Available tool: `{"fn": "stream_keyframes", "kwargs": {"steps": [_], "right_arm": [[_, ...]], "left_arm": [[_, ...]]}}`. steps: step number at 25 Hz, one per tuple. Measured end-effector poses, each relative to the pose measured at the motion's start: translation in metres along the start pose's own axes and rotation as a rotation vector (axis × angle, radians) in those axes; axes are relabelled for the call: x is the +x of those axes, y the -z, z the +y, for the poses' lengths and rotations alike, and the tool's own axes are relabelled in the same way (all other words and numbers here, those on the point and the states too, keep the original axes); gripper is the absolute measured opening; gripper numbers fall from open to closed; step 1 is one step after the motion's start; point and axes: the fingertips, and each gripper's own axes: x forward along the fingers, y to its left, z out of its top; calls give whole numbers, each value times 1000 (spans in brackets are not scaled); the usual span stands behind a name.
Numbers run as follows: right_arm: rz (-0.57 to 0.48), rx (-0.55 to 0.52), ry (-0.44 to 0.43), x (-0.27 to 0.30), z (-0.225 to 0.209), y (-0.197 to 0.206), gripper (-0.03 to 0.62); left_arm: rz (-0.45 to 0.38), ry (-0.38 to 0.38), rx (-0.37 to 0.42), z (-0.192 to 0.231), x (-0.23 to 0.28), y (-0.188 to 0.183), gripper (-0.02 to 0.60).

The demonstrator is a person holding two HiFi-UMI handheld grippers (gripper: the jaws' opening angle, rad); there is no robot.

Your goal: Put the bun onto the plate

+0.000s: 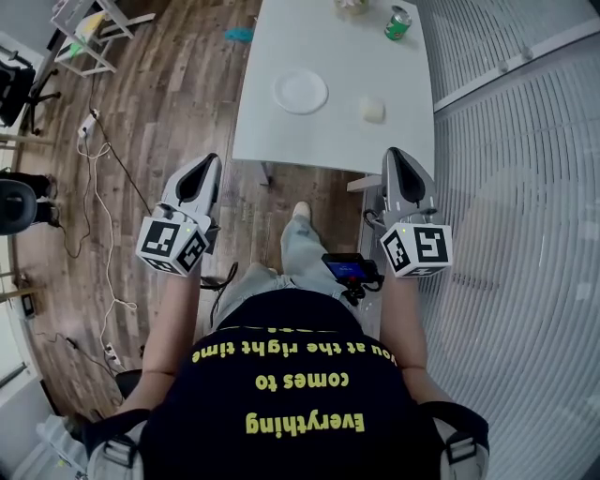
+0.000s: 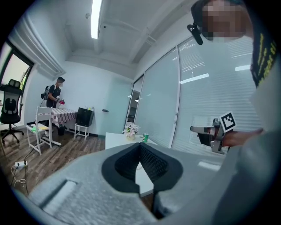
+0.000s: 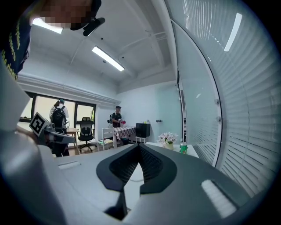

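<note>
A pale bun (image 1: 372,109) lies on the white table (image 1: 328,136), to the right of an empty white plate (image 1: 300,91). Both grippers are held level in front of the person, short of the table's near edge. The left gripper (image 1: 209,160) is over the wooden floor, and its jaws (image 2: 140,145) meet at the tips with nothing between them. The right gripper (image 1: 393,153) is near the table's right front corner, and its jaws (image 3: 139,146) are also closed and empty. Neither gripper view shows the bun or the plate clearly.
A green can (image 1: 398,23) and a flower pot (image 1: 354,6) stand at the table's far end. A glass wall with blinds (image 1: 525,187) runs along the right. Cables (image 1: 98,178) trail over the floor at the left, near chairs (image 1: 89,37). People stand far back (image 3: 117,118).
</note>
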Motion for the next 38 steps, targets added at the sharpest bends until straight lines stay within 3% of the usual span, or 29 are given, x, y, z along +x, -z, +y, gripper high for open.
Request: {"fn": "stream_keyframes", "kwargs": {"steps": [15,27,38], "right_arm": [[30,15,-29,59,-59,-6,6],[46,16,-2,118,-143,-10,6],[68,29,-51,162,-169,-2,6]], "left_arm": [[14,-24,2,9,75,-23,-2],[0,-100,-7,29,135,-39,-2],[9,-151,-14,47,177,-41,-2]]}}
